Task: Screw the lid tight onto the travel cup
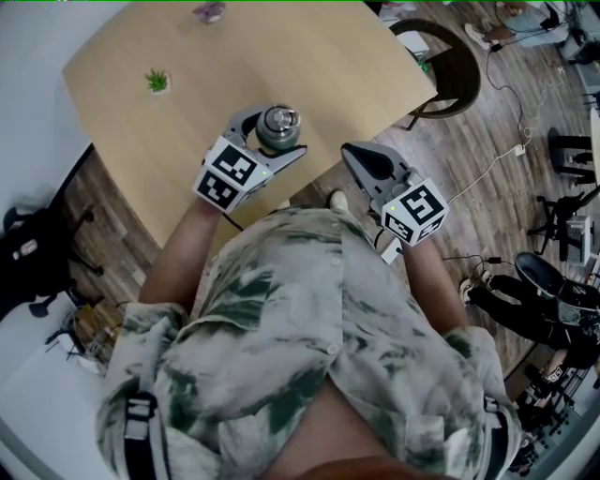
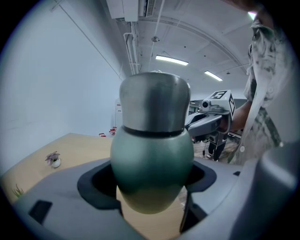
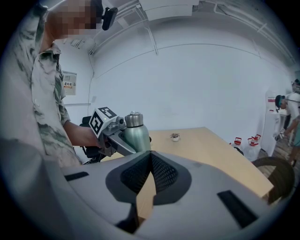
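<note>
A green travel cup [image 1: 278, 134] with a steel lid [image 1: 278, 118] on its top stands upright near the front edge of the wooden table [image 1: 309, 56]. My left gripper [image 1: 277, 142] is shut on the cup's body, one jaw on each side. In the left gripper view the green body [image 2: 152, 164] fills the gap between the jaws, with the lid [image 2: 154, 101] above. My right gripper [image 1: 352, 156] hovers to the right of the cup, apart from it, shut on nothing. In the right gripper view its closed jaws [image 3: 151, 161] point toward the cup [image 3: 136, 137] and the left gripper [image 3: 117, 138].
A small potted plant [image 1: 157, 82] sits on the table's left side and another small plant [image 1: 208, 11] at its far edge. A dark round chair [image 1: 452, 66] stands right of the table. Cables and black equipment [image 1: 562, 281] lie on the wooden floor.
</note>
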Action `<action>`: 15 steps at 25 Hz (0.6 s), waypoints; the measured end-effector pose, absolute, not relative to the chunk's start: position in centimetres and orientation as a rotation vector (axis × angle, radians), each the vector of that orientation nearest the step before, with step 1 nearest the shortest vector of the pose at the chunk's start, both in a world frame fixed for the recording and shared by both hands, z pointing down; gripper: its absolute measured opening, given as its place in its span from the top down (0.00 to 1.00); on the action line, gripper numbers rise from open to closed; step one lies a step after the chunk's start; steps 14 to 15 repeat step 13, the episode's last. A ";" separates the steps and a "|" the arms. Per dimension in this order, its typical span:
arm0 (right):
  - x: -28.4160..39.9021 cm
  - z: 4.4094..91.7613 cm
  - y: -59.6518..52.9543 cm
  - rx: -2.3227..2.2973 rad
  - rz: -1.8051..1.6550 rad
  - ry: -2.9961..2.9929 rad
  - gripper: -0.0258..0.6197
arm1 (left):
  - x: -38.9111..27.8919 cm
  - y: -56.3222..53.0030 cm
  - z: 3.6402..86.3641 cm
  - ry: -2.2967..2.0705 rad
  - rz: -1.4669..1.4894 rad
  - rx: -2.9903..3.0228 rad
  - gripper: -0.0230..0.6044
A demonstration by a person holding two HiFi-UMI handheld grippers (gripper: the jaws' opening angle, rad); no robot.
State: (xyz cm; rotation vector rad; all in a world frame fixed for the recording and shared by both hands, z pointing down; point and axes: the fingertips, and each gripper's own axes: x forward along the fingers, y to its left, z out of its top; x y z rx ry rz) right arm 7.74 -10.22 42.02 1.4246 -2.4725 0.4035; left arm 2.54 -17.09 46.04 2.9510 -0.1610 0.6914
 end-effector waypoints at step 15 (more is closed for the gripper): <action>7.3 42.5 -9.3 1.451 0.401 -2.460 0.93 | 2.3 -16.6 46.3 -0.142 0.689 2.962 0.35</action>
